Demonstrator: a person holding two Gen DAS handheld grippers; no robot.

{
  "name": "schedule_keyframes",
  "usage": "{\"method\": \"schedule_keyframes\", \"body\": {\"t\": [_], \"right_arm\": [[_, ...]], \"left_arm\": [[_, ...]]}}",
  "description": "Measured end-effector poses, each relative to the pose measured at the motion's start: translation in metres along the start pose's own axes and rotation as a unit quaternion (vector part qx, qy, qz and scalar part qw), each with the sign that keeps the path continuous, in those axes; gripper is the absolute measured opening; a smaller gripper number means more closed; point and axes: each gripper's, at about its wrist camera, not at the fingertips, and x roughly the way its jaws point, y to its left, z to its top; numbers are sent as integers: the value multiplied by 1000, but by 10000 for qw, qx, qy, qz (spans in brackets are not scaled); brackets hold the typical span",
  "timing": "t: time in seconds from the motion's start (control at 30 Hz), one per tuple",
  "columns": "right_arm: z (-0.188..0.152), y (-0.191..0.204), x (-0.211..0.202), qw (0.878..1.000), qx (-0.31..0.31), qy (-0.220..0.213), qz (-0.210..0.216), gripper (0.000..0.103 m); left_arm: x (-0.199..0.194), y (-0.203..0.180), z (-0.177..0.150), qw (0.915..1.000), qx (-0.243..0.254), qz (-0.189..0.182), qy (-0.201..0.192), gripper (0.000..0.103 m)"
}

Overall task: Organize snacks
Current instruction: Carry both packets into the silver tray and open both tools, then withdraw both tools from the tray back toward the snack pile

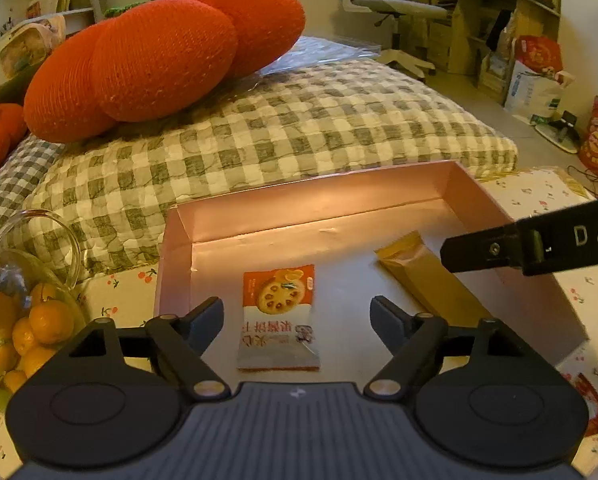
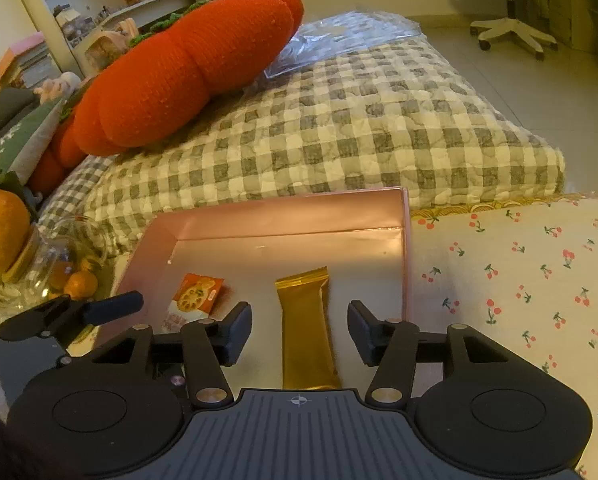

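Left wrist view: left gripper (image 1: 297, 316) jaws spread wide, nothing pinched. Orange-and-white biscuit packet (image 1: 279, 316) lies flat on the floor of the pink box (image 1: 175, 248), lower centre of frame, in the gap between the jaws but clear of both pads. Gold stick packet (image 1: 423, 280) lies to its right, same box floor, angled. Right gripper (image 1: 539, 244) shows only as a black finger entering from the right edge above the gold packet.

Right wrist view: right gripper (image 2: 299, 332) jaws also spread, pads either side of the gold stick packet (image 2: 307, 328) without touching it. Biscuit packet (image 2: 195, 300) sits left of it, apart.

Step in hand, as judged: both snacks set down in the box and let go; placing appears complete for these two. Next move likely calls for lifting both grippers straight up and back, keeping pads off the packets, then seeking further snacks. None other visible in either view.

Edges and room: near wall of the box hidden under the grippers. Right wall stands just beside the right jaw in the right wrist view, so little side room there. Upper half of the box floor is bare. Glass jar of oranges (image 1: 23, 320) near the box's left wall; avoid sweeping left. Cherry-print counter (image 2: 519, 280) open at right.
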Motion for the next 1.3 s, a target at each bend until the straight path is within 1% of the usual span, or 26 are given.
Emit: {"method": "schedule_keyframes", "body": {"t": [0.03, 0.1, 0.13, 0.23, 0.4, 0.5, 0.8, 0.9, 1.17, 1.3], "right_arm": [[0, 1, -3, 10000, 13, -18, -8, 63], [0, 2, -12, 10000, 20, -54, 15, 65], [-1, 3, -16, 10000, 20, -57, 29, 68], [-3, 7, -28, 10000, 13, -54, 15, 76], [-9, 15, -46, 10000, -42, -24, -29, 80], [-13, 19, -59, 10000, -65, -43, -50, 85], [-27, 31, -92, 9998, -144, 7, -122, 86], [-33, 32, -101, 9999, -93, 45, -87, 86], [-51, 33, -121, 9999, 9, 125, -73, 86], [-62, 34, -128, 9998, 7, 192, -101, 86]], "left_arm": [[-2, -1, 0, 10000, 8, 3, 1, 81], [-9, -2, -1, 10000, 35, 17, -17, 86], [-12, -3, -1, 10000, 38, 25, -21, 90], [-24, -4, -3, 10000, 6, 34, -35, 93], [-41, -6, -7, 9999, -145, 9, 6, 98], [-51, -8, -10, 9999, -164, 45, 25, 100], [-82, -13, -20, 9995, -309, 73, 14, 102], [-90, -15, -24, 9994, -340, 101, 63, 102], [-107, -13, -43, 9983, -534, 138, 180, 102], [-114, -11, -52, 9975, -646, 220, 205, 102]]}}
